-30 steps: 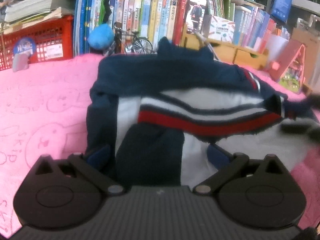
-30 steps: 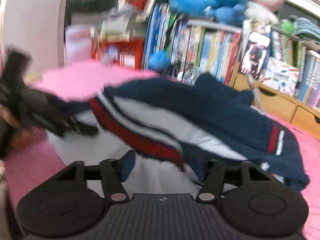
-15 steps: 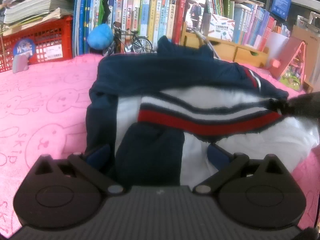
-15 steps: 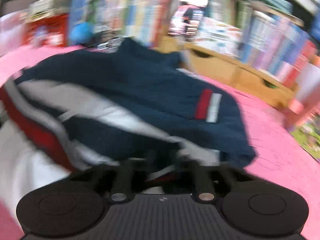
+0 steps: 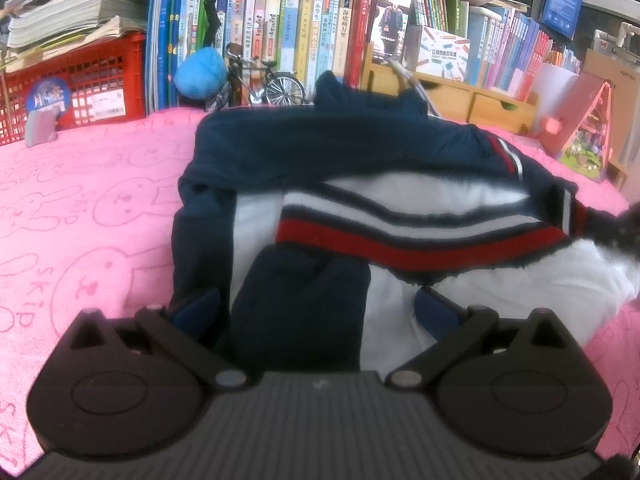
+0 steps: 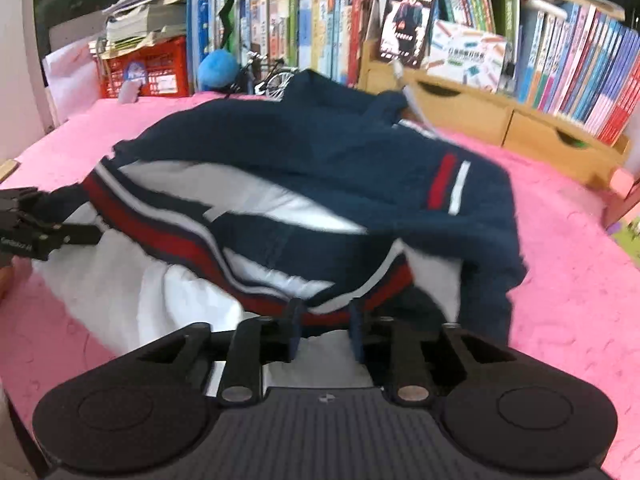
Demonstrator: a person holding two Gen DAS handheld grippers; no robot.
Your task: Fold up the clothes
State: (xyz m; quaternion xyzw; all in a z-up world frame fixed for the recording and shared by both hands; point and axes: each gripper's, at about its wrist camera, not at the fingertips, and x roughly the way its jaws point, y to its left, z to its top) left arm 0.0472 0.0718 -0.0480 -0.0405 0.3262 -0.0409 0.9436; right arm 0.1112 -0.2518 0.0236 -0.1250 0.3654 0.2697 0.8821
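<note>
A navy sweater [image 5: 360, 152] with red and white stripes and a white lining lies bunched on the pink cloth [image 5: 80, 208]. My left gripper [image 5: 318, 310] stands wide open at its near edge, and a navy fold lies loose between the fingers. In the right wrist view the sweater [image 6: 320, 160] fills the middle. My right gripper [image 6: 326, 320] has the red-striped hem between its fingers, and its jaws are opening. The left gripper [image 6: 36, 224] shows at the left edge there. The right gripper [image 5: 624, 232] is a dark blur at the right edge of the left wrist view.
Behind the pink cloth [image 6: 560, 280] stand rows of books, a red crate [image 5: 80, 76], a blue ball [image 5: 200, 72], a miniature bicycle [image 5: 260, 84] and wooden drawers [image 5: 472, 100]. A pink model house [image 5: 588, 136] stands at the right.
The right gripper swung across the sweater, shut on the striped hem, and its jaws have parted again. The left gripper has stayed where it was.
</note>
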